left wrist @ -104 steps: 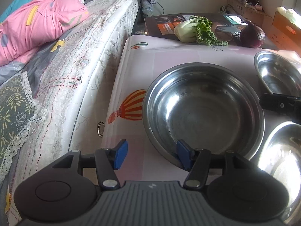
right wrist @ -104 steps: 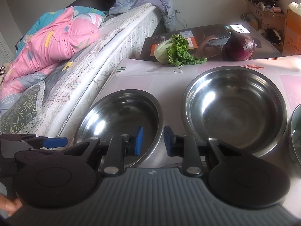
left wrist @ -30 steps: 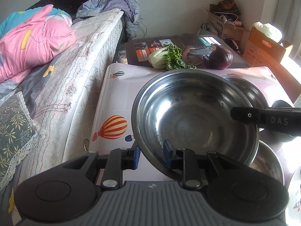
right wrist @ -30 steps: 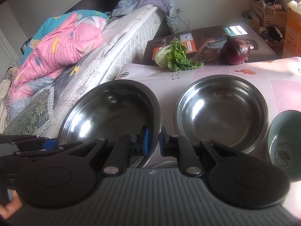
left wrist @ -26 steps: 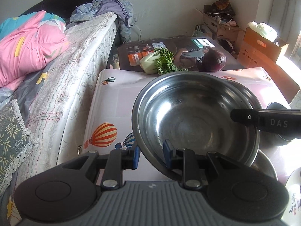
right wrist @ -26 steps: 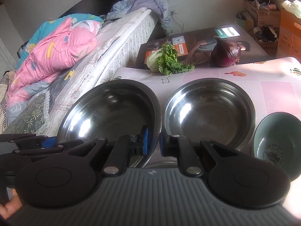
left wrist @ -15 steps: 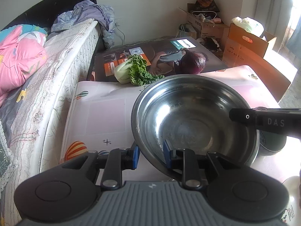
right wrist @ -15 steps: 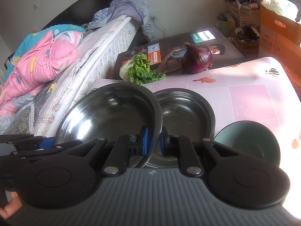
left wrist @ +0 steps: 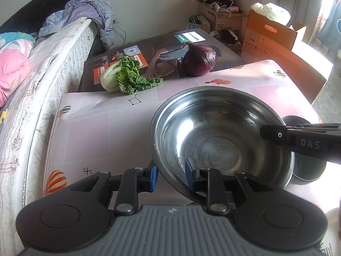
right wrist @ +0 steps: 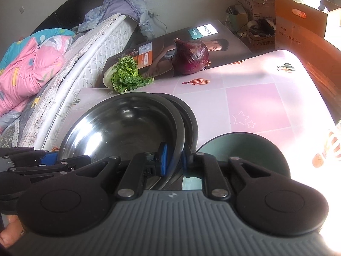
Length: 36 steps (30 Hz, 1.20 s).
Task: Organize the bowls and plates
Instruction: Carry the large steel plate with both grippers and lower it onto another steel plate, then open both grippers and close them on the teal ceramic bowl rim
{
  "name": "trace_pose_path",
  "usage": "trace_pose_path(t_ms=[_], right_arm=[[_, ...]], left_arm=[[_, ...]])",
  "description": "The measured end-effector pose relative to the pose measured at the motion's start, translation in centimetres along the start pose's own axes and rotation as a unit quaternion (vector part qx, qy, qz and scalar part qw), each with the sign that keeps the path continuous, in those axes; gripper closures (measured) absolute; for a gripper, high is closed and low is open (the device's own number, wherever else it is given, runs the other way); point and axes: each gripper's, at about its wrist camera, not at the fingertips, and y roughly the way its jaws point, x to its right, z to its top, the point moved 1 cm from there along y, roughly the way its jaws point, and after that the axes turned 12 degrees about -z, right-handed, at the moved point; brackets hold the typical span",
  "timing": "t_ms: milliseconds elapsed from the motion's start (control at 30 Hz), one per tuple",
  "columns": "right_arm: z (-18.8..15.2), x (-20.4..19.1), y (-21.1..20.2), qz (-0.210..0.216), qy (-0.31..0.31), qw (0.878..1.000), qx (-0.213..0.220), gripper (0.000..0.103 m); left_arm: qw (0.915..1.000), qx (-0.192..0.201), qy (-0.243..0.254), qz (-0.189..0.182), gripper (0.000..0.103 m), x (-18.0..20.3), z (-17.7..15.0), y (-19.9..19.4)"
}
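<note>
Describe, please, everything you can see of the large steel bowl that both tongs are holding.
The large round stainless-steel bowl is shiny, empty and deep, with a flat circular bottom, a few dark specks inside and a thin rolled rim. It is held tilted above the pink patterned tabletop, over a second steel bowl whose rim shows just behind it. The left tongs clamp its near rim; the right tongs clamp the opposite rim.

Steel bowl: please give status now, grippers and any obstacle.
Left gripper and right gripper both shut on steel bowl rim, bowl held over second steel bowl. Green bowl close beside; cabbage and onion far off.
</note>
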Motion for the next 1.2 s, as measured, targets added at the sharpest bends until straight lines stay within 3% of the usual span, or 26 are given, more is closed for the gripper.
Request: trace_pose_path(t_ms=[233,300,367,600,933,1200], right_arm=[[0.6,-0.2,0.9,-0.008,-0.005,1.000,0.003,0.087],[0.7,-0.4,1.0,-0.008,-0.005,1.000,0.004,0.084],[0.7,-0.5,0.8,-0.011,-0.007,1.000,0.007,0.079],[1.0,-0.4,-0.4,-0.009,-0.004,1.000,0.026,0.062],[0.9,1.9,-3.9,0.007,0.015,0.998,0.056,0.061],[-0.5,6.6,-6.4,-0.021,0.031,0.997,0.061,0.061]], left_arm=[[1.0000,-0.006,0.004,0.003,0.069,-0.2,0.2,1.3],[0.9999,0.002,0.010,0.004,0.062,-0.2,0.2,1.2],[0.9999,0.007,0.010,0.005,0.047,-0.2,0.2,0.9],[0.9994,0.034,0.012,0.002,0.042,0.0,-0.3,-1.1],[0.9977,0.059,0.015,-0.027,0.039,2.4,-0.9,-4.1],[0.9946,0.065,0.059,-0.056,0.029,6.4,-1.6,-4.7]])
